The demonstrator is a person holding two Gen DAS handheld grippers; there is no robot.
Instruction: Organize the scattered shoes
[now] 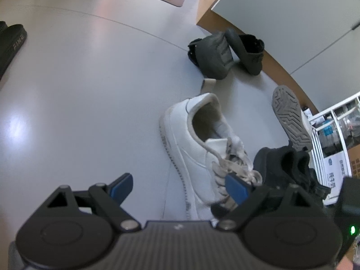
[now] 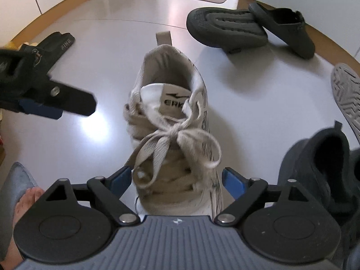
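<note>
Here the right tongs point(image 2: 176, 178) stand wide apart over the laced front of a white sneaker point(image 2: 173, 121), one blue pad on each side of the shoe and neither pressing on it. The sneaker sits upright on the pale floor point(image 2: 108, 45), its heel away from the right wrist camera and its laces tied in a bow.

The left tongs point(image 1: 180, 187) are wide apart too, with nothing between them; they hang beside the same white sneaker point(image 1: 191, 139), and one of their arms point(image 2: 56, 103) reaches into the right wrist view from the left.

A black sneaker point(image 2: 319, 168) lies just right of the white one. A second pale shoe point(image 1: 290, 119) shows its grey sole point(image 2: 346, 90) past it. Two dark clogs point(image 2: 227, 29) lie near the wall, one resting against the other, and a black slide sandal point(image 2: 60, 42) lies well apart on the left.
</note>
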